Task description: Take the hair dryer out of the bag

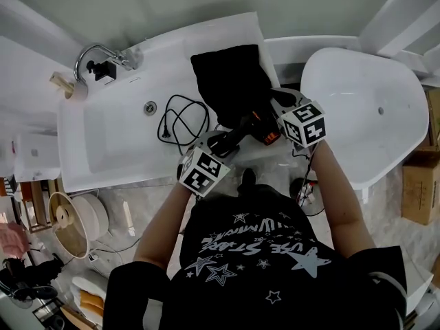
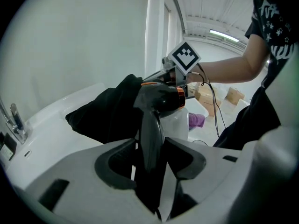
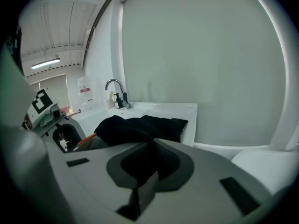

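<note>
A black fabric bag (image 1: 230,81) lies across the rim of a white bathtub (image 1: 103,150). The black hair dryer (image 1: 253,126), with an orange ring, sticks out of the bag's near end. My left gripper (image 1: 223,143) is shut on the dryer's handle. In the left gripper view the handle (image 2: 150,139) runs up between the jaws of the left gripper (image 2: 149,160) to the dryer's body (image 2: 161,97), beside the bag (image 2: 110,113). My right gripper (image 1: 269,108) is shut on the bag's fabric. In the right gripper view that right gripper (image 3: 149,164) pinches a fold of the bag (image 3: 140,127). The dryer's cord (image 1: 180,119) lies coiled in the tub.
A chrome faucet (image 1: 103,55) and a drain (image 1: 150,107) are at the tub's far left. A second white tub (image 1: 364,108) stands at the right, with cardboard boxes (image 1: 419,184) beyond it. A round stool with a paper roll (image 1: 69,215) stands on the floor at the left.
</note>
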A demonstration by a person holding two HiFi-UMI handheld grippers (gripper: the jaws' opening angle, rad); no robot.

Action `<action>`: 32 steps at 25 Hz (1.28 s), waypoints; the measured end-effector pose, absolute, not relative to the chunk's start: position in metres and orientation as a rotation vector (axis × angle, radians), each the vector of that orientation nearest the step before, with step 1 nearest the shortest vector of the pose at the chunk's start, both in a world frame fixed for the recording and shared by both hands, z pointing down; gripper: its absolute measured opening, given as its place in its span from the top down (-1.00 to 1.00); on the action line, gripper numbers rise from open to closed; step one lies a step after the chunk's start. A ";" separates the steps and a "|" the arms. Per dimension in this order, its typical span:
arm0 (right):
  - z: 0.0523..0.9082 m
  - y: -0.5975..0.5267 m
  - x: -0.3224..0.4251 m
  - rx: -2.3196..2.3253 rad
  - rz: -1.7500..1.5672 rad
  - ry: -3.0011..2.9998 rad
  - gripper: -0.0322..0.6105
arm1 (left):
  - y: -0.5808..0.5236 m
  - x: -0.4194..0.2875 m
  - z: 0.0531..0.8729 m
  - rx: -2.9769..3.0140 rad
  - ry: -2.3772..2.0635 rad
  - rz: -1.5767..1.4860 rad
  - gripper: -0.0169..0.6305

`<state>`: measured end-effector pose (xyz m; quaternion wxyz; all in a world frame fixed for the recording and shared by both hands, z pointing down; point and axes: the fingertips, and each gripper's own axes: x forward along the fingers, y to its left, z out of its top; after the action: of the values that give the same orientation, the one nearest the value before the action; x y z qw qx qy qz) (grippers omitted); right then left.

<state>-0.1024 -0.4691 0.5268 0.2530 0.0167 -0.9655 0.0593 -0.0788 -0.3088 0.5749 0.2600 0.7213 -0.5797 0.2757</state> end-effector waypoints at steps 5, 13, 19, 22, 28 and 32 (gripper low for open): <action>0.528 -0.469 -0.108 0.023 0.205 -2.630 0.84 | -0.300 -0.073 0.568 1.984 -1.545 0.757 0.32; 0.531 -0.466 -0.109 0.096 0.215 -2.602 0.84 | -0.272 -0.069 0.557 2.089 -1.471 0.703 0.32; 0.531 -0.462 -0.107 0.218 0.270 -2.589 0.84 | -0.243 -0.062 0.544 2.187 -1.372 0.642 0.32; 0.529 -0.458 -0.106 0.270 0.260 -2.577 0.84 | -0.234 -0.059 0.530 2.255 -1.336 0.600 0.32; 0.523 -0.447 -0.102 0.355 0.254 -2.564 0.83 | -0.212 -0.059 0.510 2.327 -1.313 0.518 0.32; 0.521 -0.439 -0.098 0.428 0.251 -2.554 0.83 | -0.192 -0.059 0.500 2.380 -1.284 0.473 0.32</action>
<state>-0.0977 -0.4387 0.5211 0.2668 0.1586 -0.9461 0.0930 -0.0586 -0.1919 0.5002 0.1971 0.8499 -0.4586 0.1690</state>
